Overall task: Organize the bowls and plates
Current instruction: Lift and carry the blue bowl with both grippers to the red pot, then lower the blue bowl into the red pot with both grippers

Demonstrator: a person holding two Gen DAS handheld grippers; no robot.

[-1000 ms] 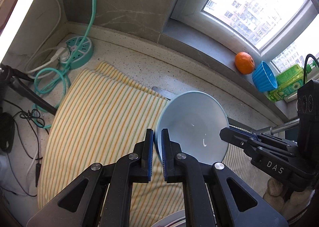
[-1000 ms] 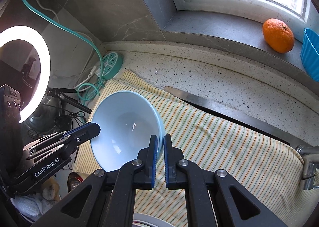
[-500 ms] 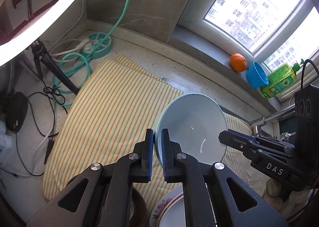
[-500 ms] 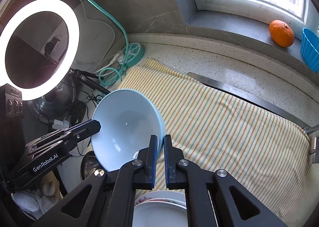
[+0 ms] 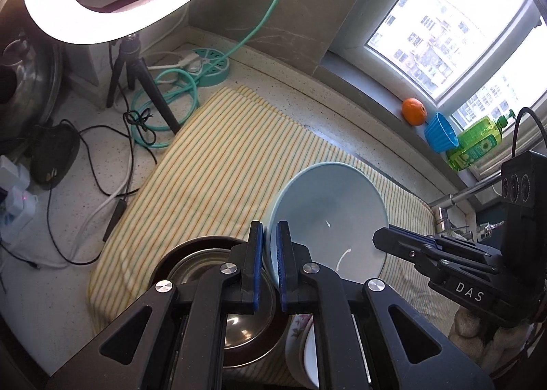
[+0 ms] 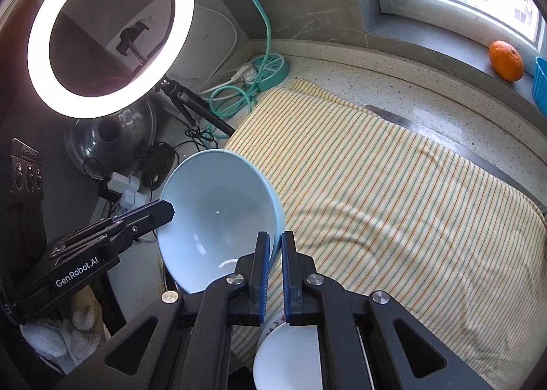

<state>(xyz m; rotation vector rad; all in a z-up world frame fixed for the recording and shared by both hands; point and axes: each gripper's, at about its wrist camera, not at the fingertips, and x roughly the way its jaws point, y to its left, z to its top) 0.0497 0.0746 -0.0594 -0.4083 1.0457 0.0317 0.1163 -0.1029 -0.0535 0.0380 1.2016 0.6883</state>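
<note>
Both tools pointed steeply down; left tool (image 5: 270,260) and right tool (image 6: 273,270) pinched opposite rims of the bowl (image 5: 328,219).

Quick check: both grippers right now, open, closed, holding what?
Left gripper: closed on the pale blue ceramic bowl's rim.
Right gripper: closed on the same bowl's opposite rim.

Two grippers – left gripper (image 5: 270,243) and right gripper (image 6: 274,249) – both clamped on one light-blue bowl (image 5: 328,219). One metal bowl (image 5: 218,284) at the near edge of one striped cloth (image 5: 222,178). One floral plate (image 5: 299,328) and one white bowl (image 6: 287,355) – also at the near edge. One ring light (image 6: 109,30), one round power strip (image 5: 208,68) in the far-left corner of the counter. On the windowsill: one orange (image 5: 414,112), one blue cup (image 5: 440,137), one green bottle (image 5: 478,143).
</note>
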